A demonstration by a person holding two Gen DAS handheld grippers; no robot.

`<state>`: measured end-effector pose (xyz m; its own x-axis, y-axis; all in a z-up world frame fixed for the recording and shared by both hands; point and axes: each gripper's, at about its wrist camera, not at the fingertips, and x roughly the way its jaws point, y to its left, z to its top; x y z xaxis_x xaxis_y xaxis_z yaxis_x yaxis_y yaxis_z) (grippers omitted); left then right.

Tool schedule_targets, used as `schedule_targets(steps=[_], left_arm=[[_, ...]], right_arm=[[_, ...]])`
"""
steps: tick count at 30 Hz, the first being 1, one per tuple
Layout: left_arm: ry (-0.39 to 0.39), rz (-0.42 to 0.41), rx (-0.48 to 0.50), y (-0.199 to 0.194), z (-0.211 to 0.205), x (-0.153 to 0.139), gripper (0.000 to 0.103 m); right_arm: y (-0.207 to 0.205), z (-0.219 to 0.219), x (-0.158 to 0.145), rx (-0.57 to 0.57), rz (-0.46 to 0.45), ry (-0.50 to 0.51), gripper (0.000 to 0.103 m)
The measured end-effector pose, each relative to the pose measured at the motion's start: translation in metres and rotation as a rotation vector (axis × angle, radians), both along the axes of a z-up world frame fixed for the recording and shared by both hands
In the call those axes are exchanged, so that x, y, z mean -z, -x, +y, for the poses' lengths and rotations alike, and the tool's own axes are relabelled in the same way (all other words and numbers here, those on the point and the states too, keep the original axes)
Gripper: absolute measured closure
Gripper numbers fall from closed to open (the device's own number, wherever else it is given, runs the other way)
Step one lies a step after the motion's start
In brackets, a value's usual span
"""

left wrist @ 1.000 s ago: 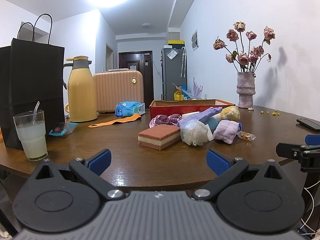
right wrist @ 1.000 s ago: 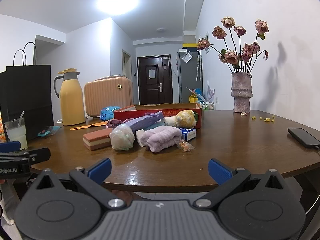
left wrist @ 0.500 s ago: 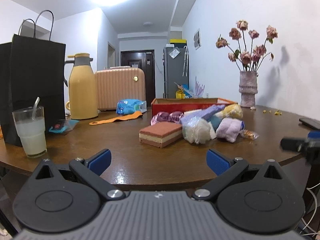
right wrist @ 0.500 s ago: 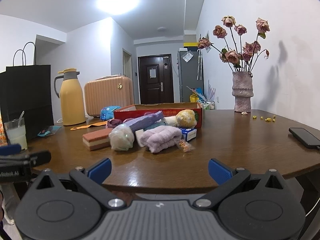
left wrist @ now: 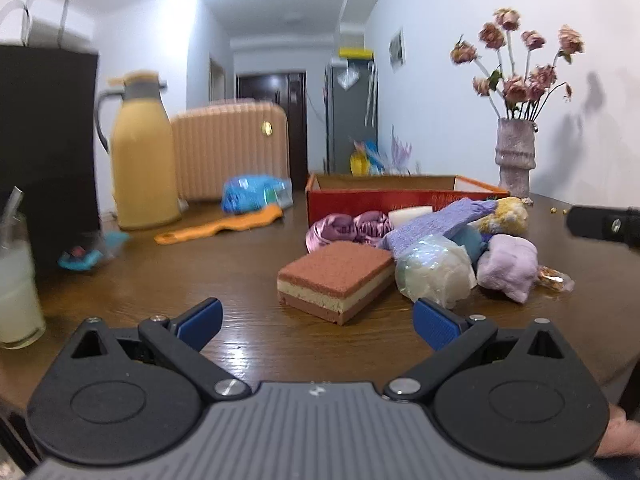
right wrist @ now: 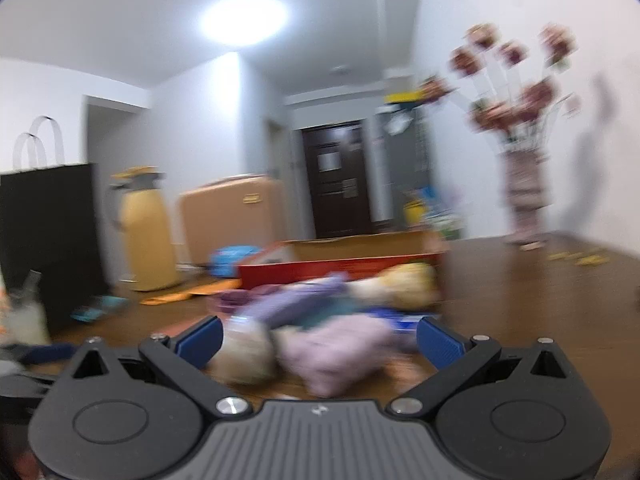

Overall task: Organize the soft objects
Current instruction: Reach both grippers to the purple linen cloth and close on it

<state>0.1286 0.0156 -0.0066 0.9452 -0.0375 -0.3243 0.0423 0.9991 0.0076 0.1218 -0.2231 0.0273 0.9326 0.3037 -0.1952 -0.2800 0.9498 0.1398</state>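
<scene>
Approach step: both hand-held grippers, left and right, are wide and empty; next, close on the lilac towel at lower centre.

Both grippers have moved in over the table, closer to the soft pile.

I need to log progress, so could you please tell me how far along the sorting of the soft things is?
Nothing looks done: the red box shows nothing inside from this angle, and the sponge, the lilac towel and the rest of the pile lie on the table in front of it. Nothing is in hand: the left tool and right tool are open and empty. All the sorting is left.
</scene>
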Motion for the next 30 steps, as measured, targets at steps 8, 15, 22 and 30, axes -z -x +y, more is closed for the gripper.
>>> schedule_targets(steps=[8,15,22,30], left_arm=[[0.157,0.081,0.014,-0.046,0.016,-0.020,0.000],[0.226,0.131,0.220,-0.110,-0.007,-0.037,0.023],[0.260,0.339,0.318,-0.168,-0.025,-0.019,0.081],[0.249,0.152,0.305,-0.144,-0.017,-0.060,0.099]], right_arm=[[-0.065,0.043,-0.003,-0.024,0.128,0.069,0.019],[-0.139,0.012,-0.015,-0.001,0.220,-0.010,0.039],[-0.195,-0.006,-0.002,-0.031,0.349,-0.149,0.086],[-0.158,0.005,-0.044,-0.089,0.150,-0.125,0.097]])
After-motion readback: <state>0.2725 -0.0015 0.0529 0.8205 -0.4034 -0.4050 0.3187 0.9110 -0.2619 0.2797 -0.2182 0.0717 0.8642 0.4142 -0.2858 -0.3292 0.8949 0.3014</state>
